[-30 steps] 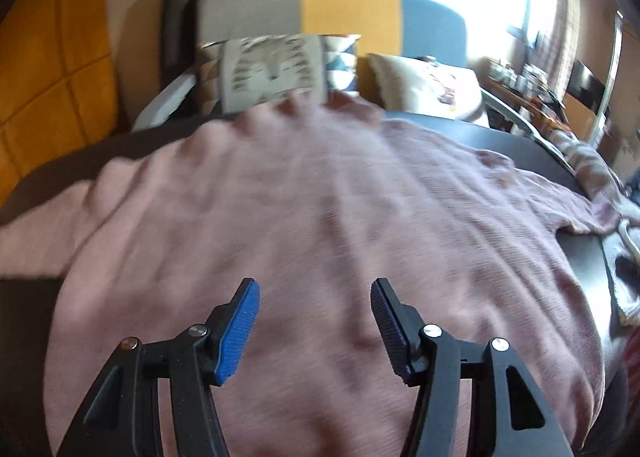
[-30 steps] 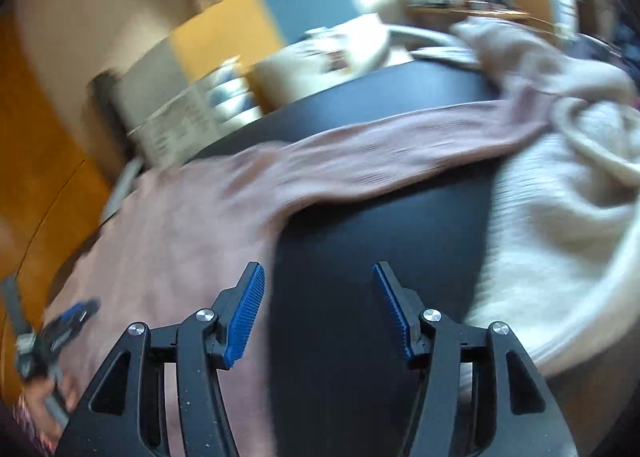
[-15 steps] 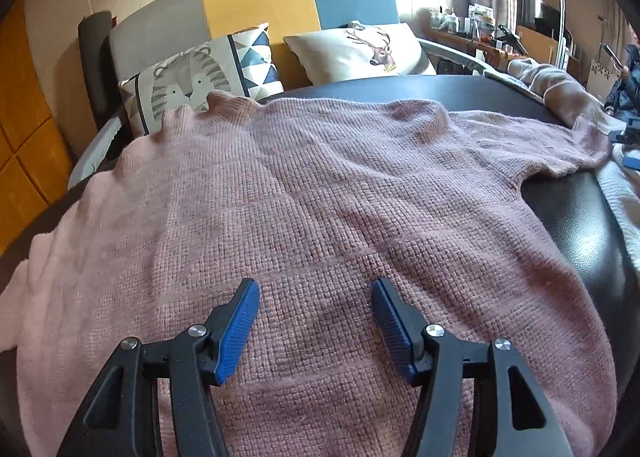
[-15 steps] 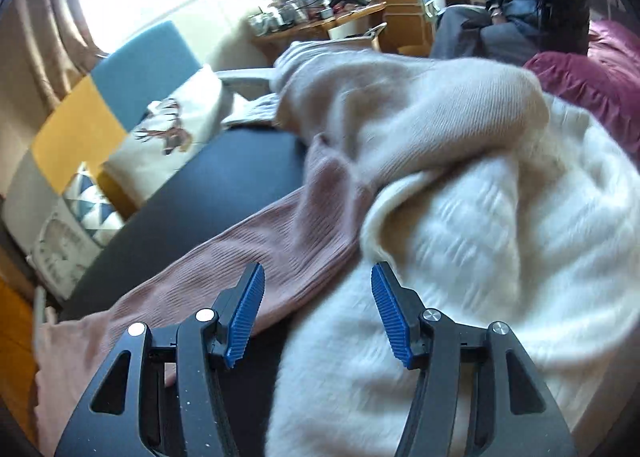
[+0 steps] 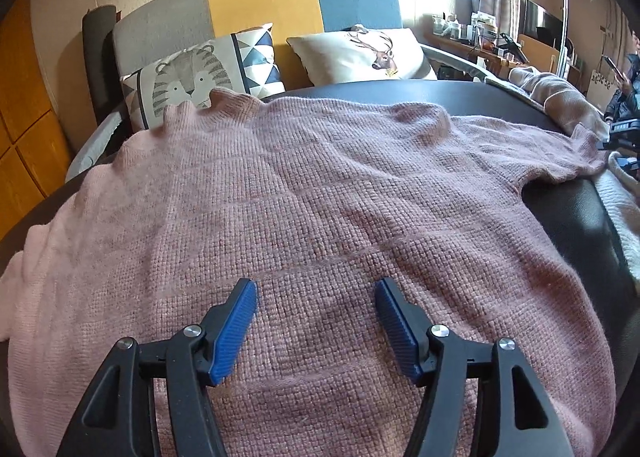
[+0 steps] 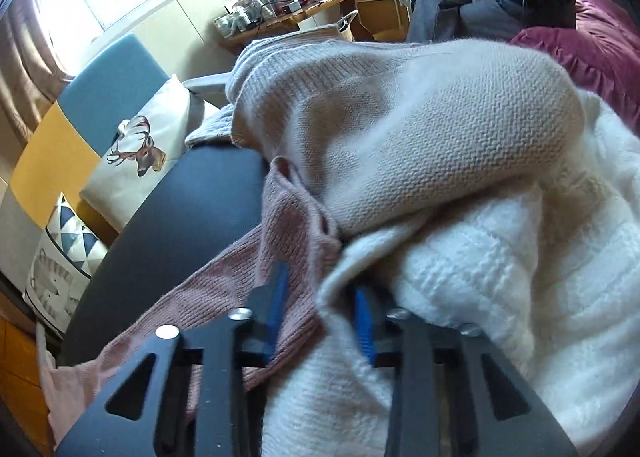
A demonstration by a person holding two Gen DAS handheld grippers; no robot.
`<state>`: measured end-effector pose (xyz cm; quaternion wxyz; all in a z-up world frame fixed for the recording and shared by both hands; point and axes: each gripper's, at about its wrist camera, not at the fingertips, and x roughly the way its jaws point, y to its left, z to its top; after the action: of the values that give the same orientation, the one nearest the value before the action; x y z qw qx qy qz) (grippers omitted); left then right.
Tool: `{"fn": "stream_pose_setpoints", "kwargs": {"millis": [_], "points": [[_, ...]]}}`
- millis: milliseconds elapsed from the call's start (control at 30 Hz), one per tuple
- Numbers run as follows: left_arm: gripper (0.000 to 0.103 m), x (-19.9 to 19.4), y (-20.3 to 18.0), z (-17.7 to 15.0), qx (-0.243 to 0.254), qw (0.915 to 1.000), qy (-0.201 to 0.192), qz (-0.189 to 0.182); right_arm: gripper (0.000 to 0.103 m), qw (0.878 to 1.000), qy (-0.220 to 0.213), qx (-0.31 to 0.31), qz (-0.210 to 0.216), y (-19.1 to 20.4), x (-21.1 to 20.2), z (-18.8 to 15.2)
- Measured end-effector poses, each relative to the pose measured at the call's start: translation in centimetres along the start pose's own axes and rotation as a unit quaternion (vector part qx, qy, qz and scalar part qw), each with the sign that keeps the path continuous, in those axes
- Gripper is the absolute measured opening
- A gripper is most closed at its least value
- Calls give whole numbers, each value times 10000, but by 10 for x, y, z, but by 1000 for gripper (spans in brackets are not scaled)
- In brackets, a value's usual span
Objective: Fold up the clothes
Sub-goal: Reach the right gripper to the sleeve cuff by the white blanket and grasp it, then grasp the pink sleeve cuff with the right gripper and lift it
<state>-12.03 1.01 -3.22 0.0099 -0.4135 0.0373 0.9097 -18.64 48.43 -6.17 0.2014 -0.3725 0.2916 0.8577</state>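
Pink knit sweater (image 5: 320, 197) lies spread flat on the dark round tabletop (image 5: 568, 217), body under the left gripper (image 5: 316, 321), one sleeve (image 6: 248, 257) running off toward the right-hand side where it ends against a heap of other knitwear. Left gripper: jaws have just been opening and stand wide, hovering over the lower body of the sweater with nothing between the blue pads (image 5: 236, 329); no grip. Right gripper (image 6: 320, 309): jaws have just been closing, and sit at the sleeve's cuff end, with pink knit and an edge of the white sweater (image 6: 500, 297) bunched between the pads. View is blurred there, so I cannot tell whether the pads actually press on the sleeve alone, on both fabrics, or on neither yet. Key relation: the sleeve's long axis runs from the sweater body out to the right gripper, cuff tucked under the beige sweater (image 6: 420, 129) and beside the white one. The right hand is the nearer one to the cuff; the left is well apart from it, over the body. Judgement: next move is likely drawing the sleeve back across the body for a first fold, which needs the cuff freed from the pile without dragging white knit along. No containers in view; behind the tabletop a sofa (image 5: 260, 5) with two cushions.
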Motion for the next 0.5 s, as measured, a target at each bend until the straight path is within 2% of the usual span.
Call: {"fn": "stream_pose_setpoints", "kwargs": {"millis": [100, 400, 500], "points": [[65, 0, 1, 0, -26, 10000, 1, -30, 15, 9999, 9, 59, 122, -6, -3, 0], [65, 0, 2, 0, -33, 10000, 6, -41, 17, 9992, 86, 64, 381, -10, -14, 0], [65, 0, 3, 0, -44, 10000, 4, -59, 18, 9992, 189, 163, 301, -12, -9, 3]]}}
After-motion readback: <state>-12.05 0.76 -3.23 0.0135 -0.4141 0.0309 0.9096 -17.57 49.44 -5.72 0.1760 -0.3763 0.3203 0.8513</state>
